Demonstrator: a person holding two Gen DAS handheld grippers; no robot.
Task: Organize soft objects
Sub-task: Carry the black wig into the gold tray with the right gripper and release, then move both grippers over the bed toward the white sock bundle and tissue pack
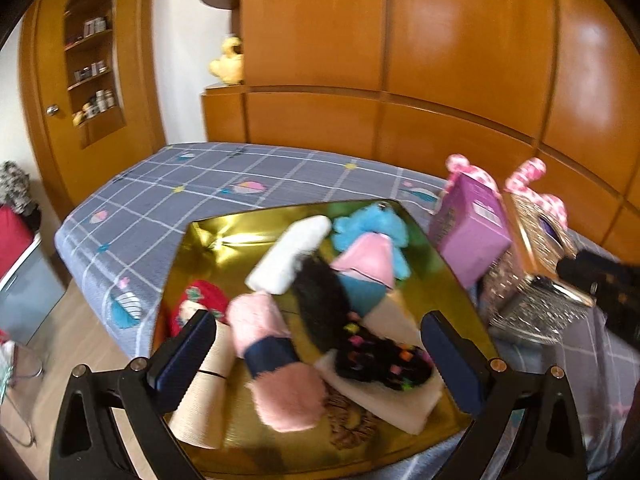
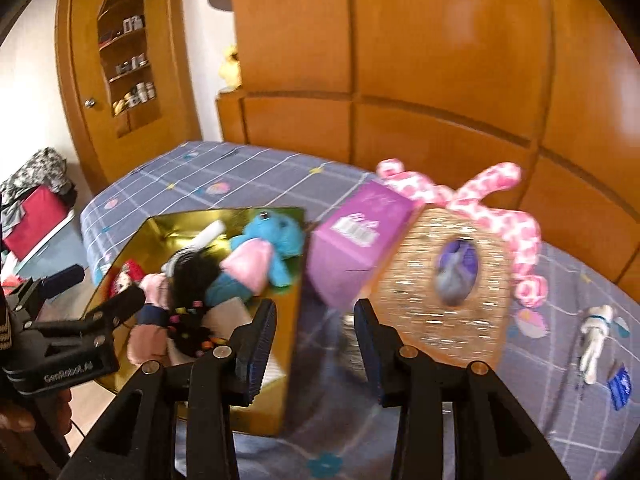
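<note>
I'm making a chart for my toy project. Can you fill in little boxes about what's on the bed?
surface: bed with a checked grey cover
container: gold box, open
inside box: blue plush, pink fuzzy sock, black furry item
beside box: purple carton, glittery tissue box
left gripper: open, empty
right gripper: open, empty
</note>
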